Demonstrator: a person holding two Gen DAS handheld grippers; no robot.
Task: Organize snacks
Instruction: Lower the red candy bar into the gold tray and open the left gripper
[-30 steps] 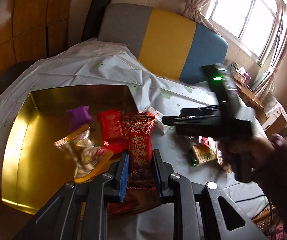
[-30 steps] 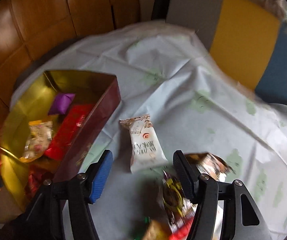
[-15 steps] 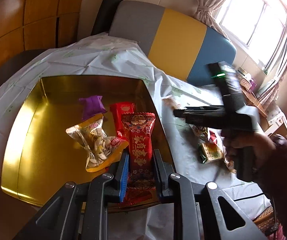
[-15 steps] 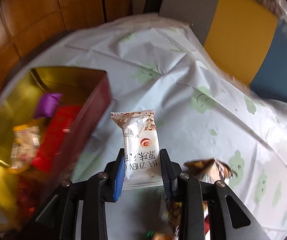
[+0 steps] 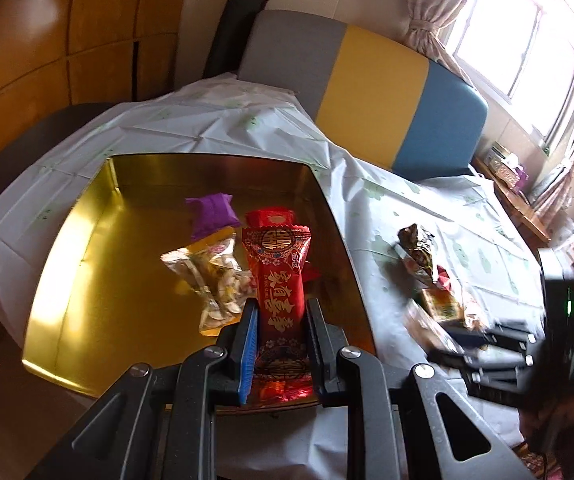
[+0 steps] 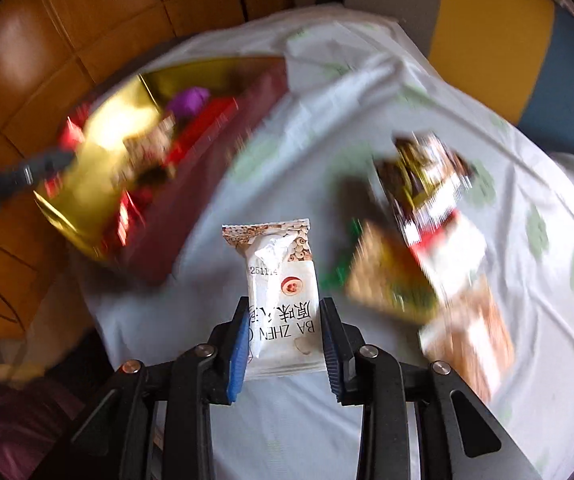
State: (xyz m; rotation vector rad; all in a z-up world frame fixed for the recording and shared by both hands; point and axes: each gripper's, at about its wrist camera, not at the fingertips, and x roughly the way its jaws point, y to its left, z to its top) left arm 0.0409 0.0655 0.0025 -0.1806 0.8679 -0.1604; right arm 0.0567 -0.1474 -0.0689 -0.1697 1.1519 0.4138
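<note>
My left gripper (image 5: 281, 312) is shut on a long red snack packet (image 5: 279, 276) and holds it over the near edge of the gold tin box (image 5: 87, 240). In the box lie a purple packet (image 5: 211, 213), a clear bag of seeds (image 5: 211, 280) and a red packet (image 5: 271, 218). My right gripper (image 6: 283, 316) is shut on a white snack packet (image 6: 279, 280), lifted above the tablecloth. The right gripper also shows at the right of the left wrist view (image 5: 487, 344), blurred.
Several loose snack packets (image 6: 419, 240) lie on the white tablecloth (image 5: 427, 208) right of the box. The box (image 6: 107, 152) shows blurred in the right wrist view. A grey, yellow and blue seat back (image 5: 367, 92) stands behind. Wooden panels are at the left.
My right gripper has closed on the white packet and lifted it back toward me. My left gripper has carried the red packet further over the box.
</note>
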